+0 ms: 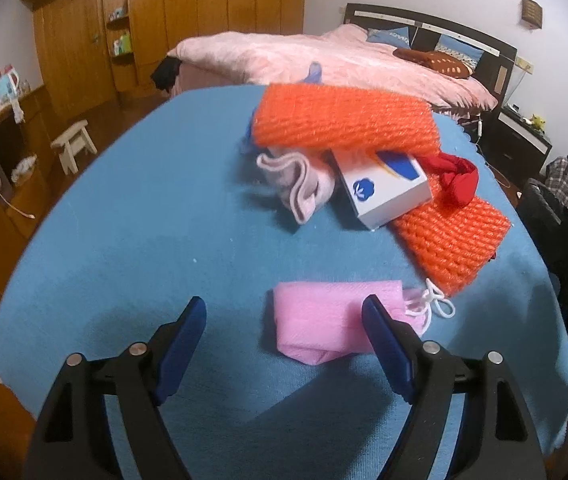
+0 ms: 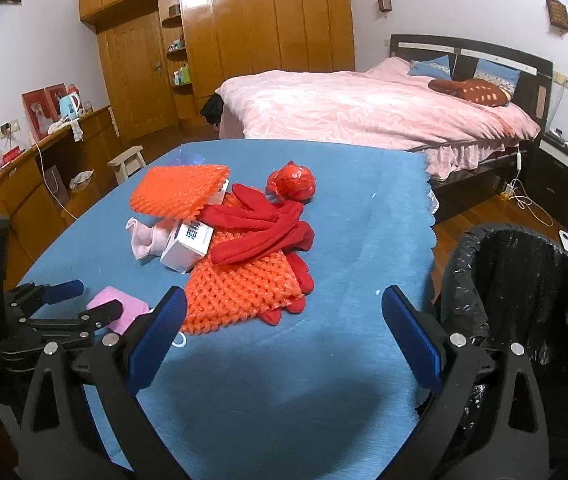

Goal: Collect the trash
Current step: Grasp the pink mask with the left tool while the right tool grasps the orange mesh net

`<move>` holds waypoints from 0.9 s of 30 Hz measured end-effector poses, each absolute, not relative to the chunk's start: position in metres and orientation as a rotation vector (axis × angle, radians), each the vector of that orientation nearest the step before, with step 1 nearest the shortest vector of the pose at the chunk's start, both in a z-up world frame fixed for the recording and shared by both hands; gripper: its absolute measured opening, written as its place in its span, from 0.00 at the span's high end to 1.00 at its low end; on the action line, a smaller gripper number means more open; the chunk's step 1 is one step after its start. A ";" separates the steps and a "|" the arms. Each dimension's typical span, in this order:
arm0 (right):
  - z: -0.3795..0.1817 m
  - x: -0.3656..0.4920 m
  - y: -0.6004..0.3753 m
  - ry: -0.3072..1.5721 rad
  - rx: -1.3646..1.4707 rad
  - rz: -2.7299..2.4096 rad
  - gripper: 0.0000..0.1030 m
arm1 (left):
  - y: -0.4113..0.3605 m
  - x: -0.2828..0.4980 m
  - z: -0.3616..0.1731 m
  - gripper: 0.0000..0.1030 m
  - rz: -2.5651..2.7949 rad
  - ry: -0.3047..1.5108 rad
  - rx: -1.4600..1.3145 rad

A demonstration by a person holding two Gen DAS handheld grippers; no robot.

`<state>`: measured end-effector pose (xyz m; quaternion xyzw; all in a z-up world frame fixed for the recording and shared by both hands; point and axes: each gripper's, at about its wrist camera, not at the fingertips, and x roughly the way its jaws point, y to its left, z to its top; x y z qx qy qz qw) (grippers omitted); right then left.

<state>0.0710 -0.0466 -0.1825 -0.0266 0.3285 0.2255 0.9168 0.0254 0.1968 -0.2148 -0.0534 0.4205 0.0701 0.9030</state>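
The left tool (image 1: 284,312) hung spread and empty over the blue-covered table (image 1: 144,220), its right finger overlapping the folded pink mask pack (image 1: 323,320), which lay just ahead and slightly right, likely the next pick. The right tool (image 2: 284,304) was spread and empty too, near the black-lined trash bin (image 2: 523,280) at the table's right edge. Farther off, orange foam netting (image 1: 343,124), a white box (image 1: 387,192), a pink sock (image 1: 303,184) and red cloth (image 2: 260,232) lay heaped.

Left gripper (image 1: 284,312) jaws wide over blue cloth (image 1: 124,240); pink packet (image 1: 323,320) just ahead (right finger overlapping it), nothing gripped.
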 end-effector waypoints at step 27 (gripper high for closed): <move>-0.186 0.086 -0.040 0.686 -0.059 0.462 0.07 | 0.186 0.029 -0.170 0.92 0.045 0.752 -0.136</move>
